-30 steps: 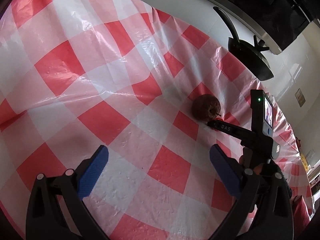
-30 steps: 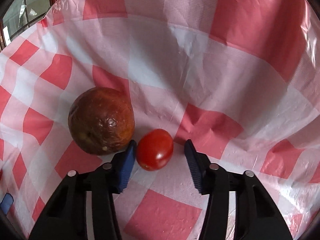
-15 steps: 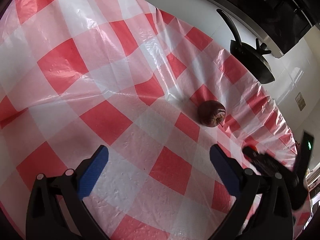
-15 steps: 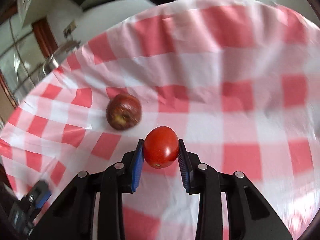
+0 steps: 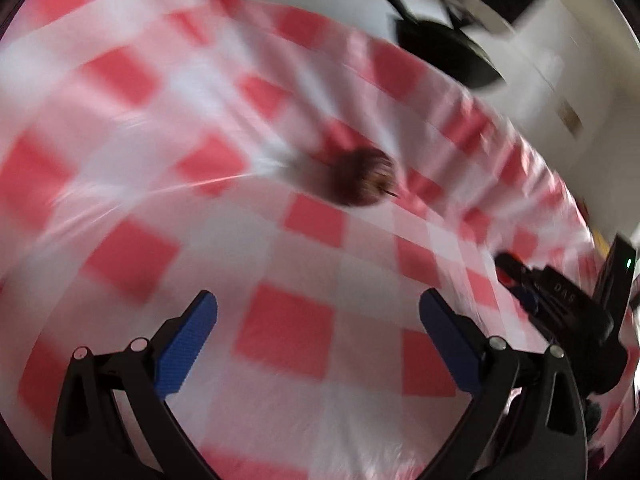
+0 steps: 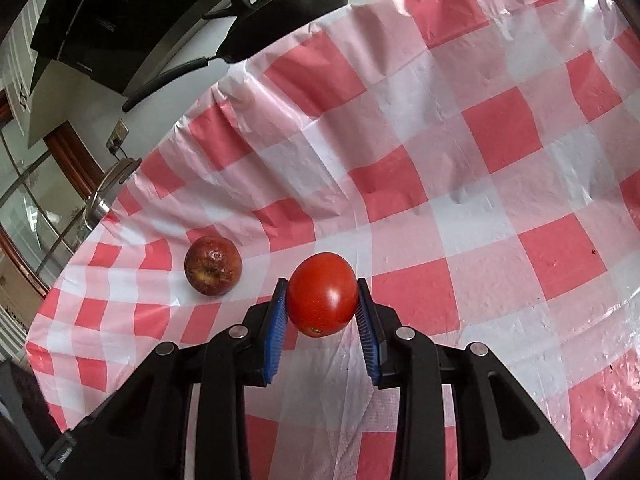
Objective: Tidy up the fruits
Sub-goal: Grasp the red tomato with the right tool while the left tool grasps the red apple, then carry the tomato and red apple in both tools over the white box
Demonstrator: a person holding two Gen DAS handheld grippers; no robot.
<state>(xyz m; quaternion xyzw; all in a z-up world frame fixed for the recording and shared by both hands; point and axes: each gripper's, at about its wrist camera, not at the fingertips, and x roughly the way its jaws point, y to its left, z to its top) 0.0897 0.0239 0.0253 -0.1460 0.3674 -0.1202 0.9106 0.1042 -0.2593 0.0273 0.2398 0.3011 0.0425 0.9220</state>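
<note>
My right gripper is shut on a red tomato and holds it above the red-and-white checked tablecloth. A dark brownish-red fruit lies on the cloth to the left of the tomato. In the blurred left wrist view the same dark fruit lies ahead, right of centre. My left gripper is open and empty above the cloth. The right gripper's black body shows at the right edge of the left wrist view.
A black frying pan sits on the white counter beyond the cloth's far edge; it also shows in the left wrist view. A metal pot lid and a window are at the left.
My right gripper has shut on the tomato and lifted it off the cloth, away from the dark fruit. My left gripper is moving, so its view has blurred; its jaws stay open.
</note>
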